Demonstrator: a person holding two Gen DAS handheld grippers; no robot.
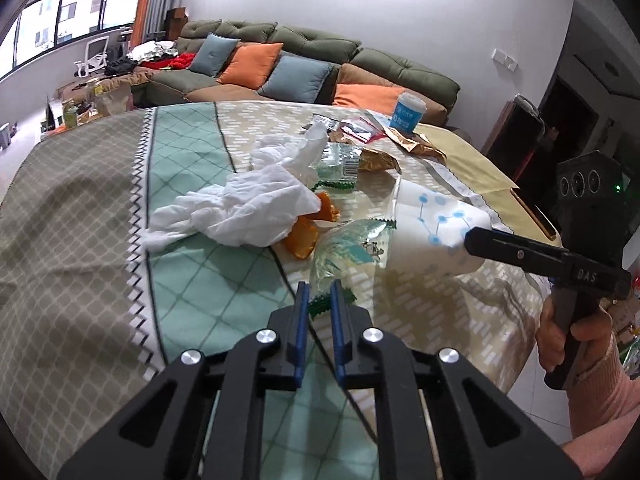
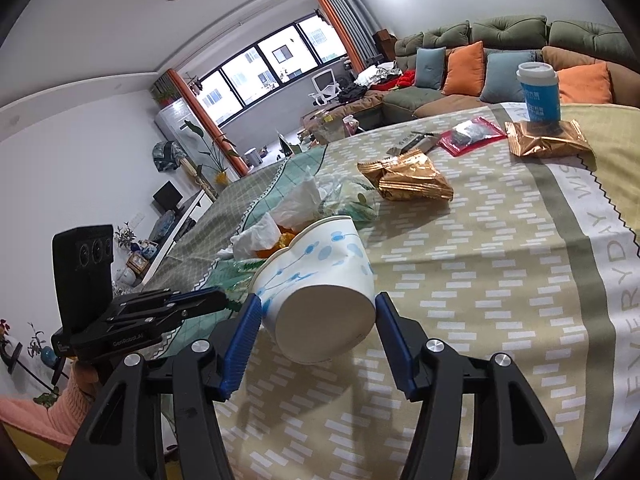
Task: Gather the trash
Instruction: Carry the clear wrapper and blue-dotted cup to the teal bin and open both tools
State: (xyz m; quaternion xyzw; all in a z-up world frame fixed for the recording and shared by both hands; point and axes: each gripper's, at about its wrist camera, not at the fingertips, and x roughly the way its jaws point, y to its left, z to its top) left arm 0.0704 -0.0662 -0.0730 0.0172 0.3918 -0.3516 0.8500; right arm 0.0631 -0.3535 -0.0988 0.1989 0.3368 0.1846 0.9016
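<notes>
A clear wrapper with green print (image 1: 348, 248) lies on the tablecloth, and my left gripper (image 1: 320, 300) is shut on its serrated green near edge. To its right is a white paper cup with blue dots (image 1: 432, 216), tipped on its side and dented. My right gripper (image 2: 318, 312) is shut on the cup (image 2: 320, 288), one blue pad on each side of its base. In the right wrist view the left gripper (image 2: 220, 300) sits just left of the cup. Crumpled white tissue (image 1: 240, 208) and orange peel (image 1: 304, 236) lie beyond the wrapper.
The table wears a patterned cloth (image 1: 80, 240). Two gold snack bags (image 2: 408, 180) (image 2: 548, 138), a red packet (image 2: 472, 134) and an upright blue-and-white lidded cup (image 2: 538, 90) lie farther back. A phone (image 1: 536, 212) rests near the right edge. A green sofa (image 1: 320, 52) stands behind.
</notes>
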